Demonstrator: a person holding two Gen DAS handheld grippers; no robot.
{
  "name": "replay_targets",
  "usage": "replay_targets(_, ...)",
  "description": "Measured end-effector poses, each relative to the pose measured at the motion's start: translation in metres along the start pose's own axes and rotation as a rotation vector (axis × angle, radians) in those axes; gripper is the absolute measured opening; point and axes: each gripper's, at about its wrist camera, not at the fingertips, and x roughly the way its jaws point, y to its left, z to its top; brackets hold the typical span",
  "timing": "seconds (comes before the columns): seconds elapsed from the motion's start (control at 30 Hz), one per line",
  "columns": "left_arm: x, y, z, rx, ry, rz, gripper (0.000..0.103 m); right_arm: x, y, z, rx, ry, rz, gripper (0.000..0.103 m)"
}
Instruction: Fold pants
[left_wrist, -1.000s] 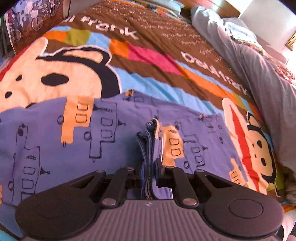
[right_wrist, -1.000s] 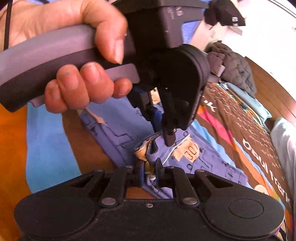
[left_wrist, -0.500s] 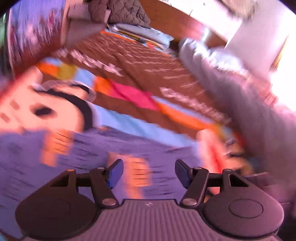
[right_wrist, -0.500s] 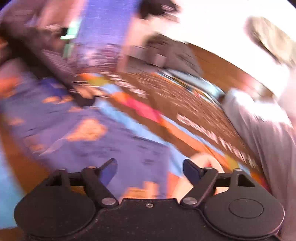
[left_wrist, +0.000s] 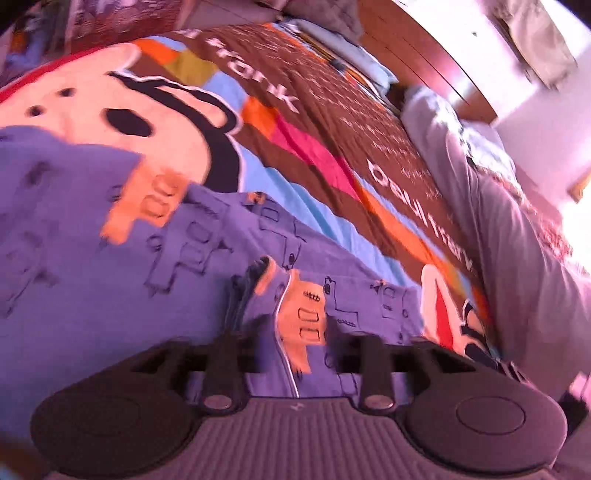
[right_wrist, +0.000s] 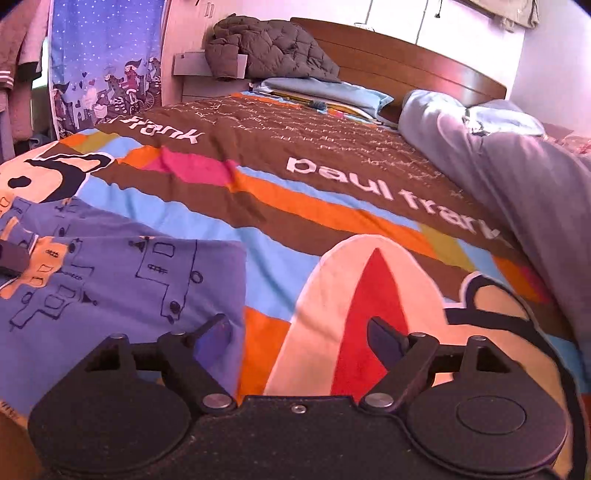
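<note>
With both grips just let go, lies folded on the bed (right_wrist: 332, 206) at near left: pants (right_wrist: 122, 280). Stands open and empty over bare bedspread after widening: right claw (right_wrist: 299, 336). Straddles a raised fold, pads apart, narrowed slightly: left claw (left_wrist: 282, 343). Suggests one fold finished. No containers visible.

Pants (right_wrist: 110, 280) on bedspread (right_wrist: 332, 192)
</note>
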Motion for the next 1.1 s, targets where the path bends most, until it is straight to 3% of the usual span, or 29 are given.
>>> replay_targets(0.1,-0.021,-0.012,-0.017,0.057,-0.053,0.033,0.091,-0.033,0.007,0.0,-0.025,-0.047,0.044,0.086)
replay_targets(0.13,-0.024,-0.017,-0.025,0.087,-0.065,0.062,0.092,-0.044,0.009,-0.002,-0.034,-0.054,0.078,0.09)
replay_targets(0.2,-0.023,-0.023,-0.041,0.133,-0.046,0.127,0.092,-0.06,0.018,-0.011,-0.084,-0.039,0.13,0.095)
replay_targets(0.3,-0.021,-0.023,-0.055,0.182,-0.019,0.214,0.092,-0.059,0.035,-0.029,-0.201,0.034,0.117,0.096)
replay_targets(0.43,-0.045,-0.034,-0.06,0.205,-0.041,0.286,0.096,-0.079,0.018,-0.025,-0.098,-0.008,0.085,0.097)
replay_targets(0.6,-0.084,-0.034,-0.06,0.167,-0.066,0.31,0.099,-0.124,-0.004,-0.036,0.046,-0.132,0.125,0.102)
replay_targets(0.87,-0.126,-0.026,-0.061,0.203,-0.137,0.349,0.102,-0.16,0.005,-0.047,0.173,-0.197,0.155,0.102)
replay_targets(1.1,-0.134,0.011,-0.054,0.184,-0.158,0.339,0.103,-0.171,0.029,-0.05,0.284,-0.216,0.182,0.102)
